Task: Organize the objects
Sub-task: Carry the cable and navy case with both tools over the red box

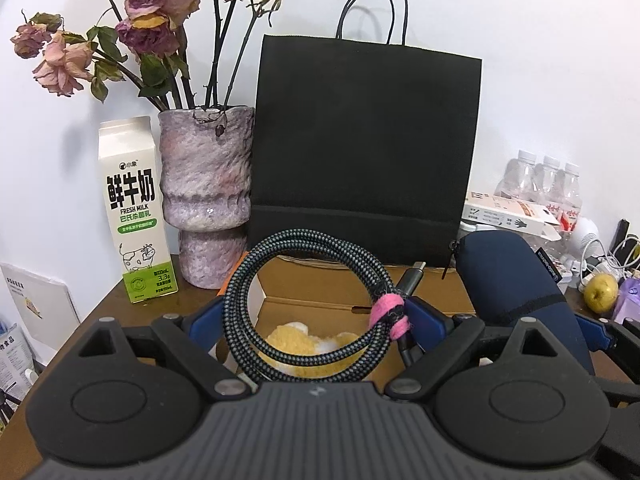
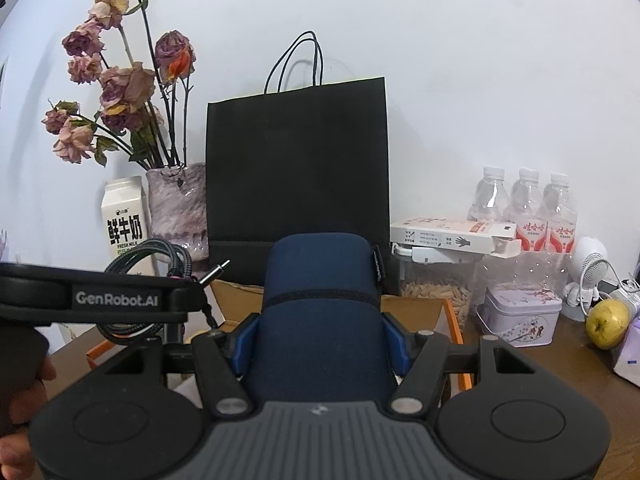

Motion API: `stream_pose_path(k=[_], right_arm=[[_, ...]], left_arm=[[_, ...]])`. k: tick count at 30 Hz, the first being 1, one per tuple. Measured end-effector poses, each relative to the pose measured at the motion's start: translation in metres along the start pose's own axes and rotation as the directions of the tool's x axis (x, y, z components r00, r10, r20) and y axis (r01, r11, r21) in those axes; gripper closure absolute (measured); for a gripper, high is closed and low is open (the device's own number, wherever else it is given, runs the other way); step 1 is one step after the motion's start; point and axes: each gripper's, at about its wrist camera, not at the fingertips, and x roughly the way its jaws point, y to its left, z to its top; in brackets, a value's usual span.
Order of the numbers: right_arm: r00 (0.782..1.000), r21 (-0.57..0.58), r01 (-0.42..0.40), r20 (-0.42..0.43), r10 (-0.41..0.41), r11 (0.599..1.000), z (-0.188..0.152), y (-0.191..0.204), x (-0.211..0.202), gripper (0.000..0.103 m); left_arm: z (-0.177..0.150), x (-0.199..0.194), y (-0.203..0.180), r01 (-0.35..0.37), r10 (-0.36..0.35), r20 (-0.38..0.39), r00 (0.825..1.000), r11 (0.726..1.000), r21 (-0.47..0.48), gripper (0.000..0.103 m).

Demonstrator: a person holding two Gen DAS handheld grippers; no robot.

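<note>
1. Your left gripper [image 1: 316, 320] has its jaws clamped on a coiled cable [image 1: 308, 312], held above the open cardboard box [image 1: 320, 300] on the bench [image 1: 100, 312]
2. Your right gripper [image 2: 320, 340] has its jaws clamped on a navy pouch [image 2: 320, 300], just in front of the black bag [image 2: 296, 160]

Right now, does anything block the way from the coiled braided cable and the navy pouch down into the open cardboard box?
Nothing visible does. The coiled braided cable, gripped by the left gripper, hangs over the open cardboard box; only a yellow plush toy lies inside. The right gripper grips the navy fabric pouch beside it.
</note>
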Motion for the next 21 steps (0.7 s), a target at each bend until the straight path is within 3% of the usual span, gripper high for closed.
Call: stream_pose_path(k=[21], right_arm=[[0.999, -0.001, 0.025, -0.035, -0.025, 1.000, 0.000, -0.003, 0.034, 0.041]], left_arm=[[0.005, 0.036, 0.001, -0.011, 0.011, -0.012, 1.000, 1.000, 0.009, 0.009]])
